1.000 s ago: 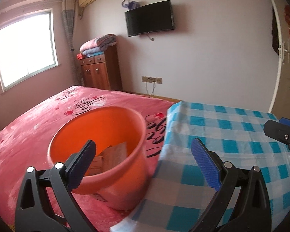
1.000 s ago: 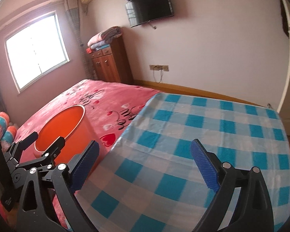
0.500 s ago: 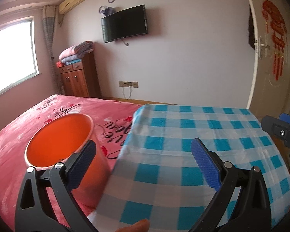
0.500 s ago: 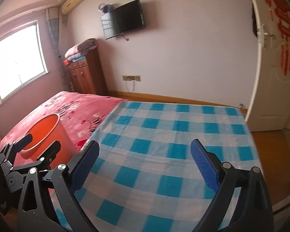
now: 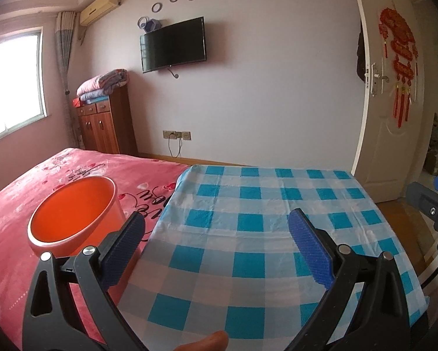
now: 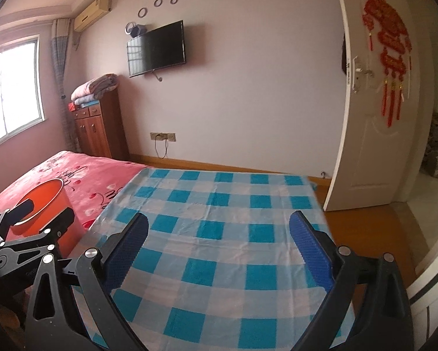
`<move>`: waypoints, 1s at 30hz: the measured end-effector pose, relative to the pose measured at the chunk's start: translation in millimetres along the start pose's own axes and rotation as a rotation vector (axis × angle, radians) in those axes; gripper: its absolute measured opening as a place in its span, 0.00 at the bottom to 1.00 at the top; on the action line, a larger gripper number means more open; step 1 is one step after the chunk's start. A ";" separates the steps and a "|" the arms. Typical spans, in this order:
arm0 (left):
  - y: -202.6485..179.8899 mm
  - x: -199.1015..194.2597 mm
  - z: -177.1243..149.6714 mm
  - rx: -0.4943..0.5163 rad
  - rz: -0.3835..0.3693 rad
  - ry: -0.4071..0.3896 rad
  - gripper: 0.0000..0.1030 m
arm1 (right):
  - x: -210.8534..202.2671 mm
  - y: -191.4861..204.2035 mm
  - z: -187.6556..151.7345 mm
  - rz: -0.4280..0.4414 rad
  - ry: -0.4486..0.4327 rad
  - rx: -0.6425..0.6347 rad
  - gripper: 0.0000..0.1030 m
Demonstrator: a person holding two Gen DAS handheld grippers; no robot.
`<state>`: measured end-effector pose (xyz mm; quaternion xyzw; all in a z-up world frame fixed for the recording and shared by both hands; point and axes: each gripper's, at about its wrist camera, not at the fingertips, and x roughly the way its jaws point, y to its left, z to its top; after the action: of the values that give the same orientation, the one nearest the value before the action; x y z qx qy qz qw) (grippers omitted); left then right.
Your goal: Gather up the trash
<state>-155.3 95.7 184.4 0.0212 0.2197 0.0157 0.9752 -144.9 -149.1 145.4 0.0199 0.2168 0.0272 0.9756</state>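
On your far left, the orange bin (image 5: pixel 72 213) is sitting on the pink bedspread (image 5: pixel 20 204), just beside the checked cloth (image 5: pixel 263 234); your left tongs (image 5: pixel 216 242) are covering its near wall, and its inside is showing only orange. Those tongs are gaping wide, gripping nothing. Moving right, the cloth's near edge is running out of frame. Your right tongs (image 6: pixel 219 245) are hanging equally wide and empty over the cloth, and the white door (image 6: pixel 374 117) is standing ajar.

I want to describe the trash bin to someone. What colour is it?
The bin is plain orange, inside and out; the left wrist view shows it best.
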 end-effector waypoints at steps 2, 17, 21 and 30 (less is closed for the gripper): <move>-4.8 -6.8 0.3 0.008 -0.005 -0.008 0.96 | -8.7 -1.6 -0.2 -0.009 -0.017 0.002 0.93; -22.3 -50.6 1.6 0.035 -0.019 -0.064 0.96 | -63.3 -10.5 1.2 -0.062 -0.111 0.016 0.93; -24.4 -59.6 2.6 0.033 -0.032 -0.080 0.96 | -72.5 -16.0 1.4 -0.078 -0.129 0.027 0.93; -24.9 -77.9 6.5 0.036 -0.050 -0.117 0.96 | -91.7 -22.4 0.3 -0.111 -0.162 0.042 0.93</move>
<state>-222.3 67.6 222.3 0.0341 0.1629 -0.0137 0.9860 -226.8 -177.1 183.3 0.0304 0.1385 -0.0332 0.9893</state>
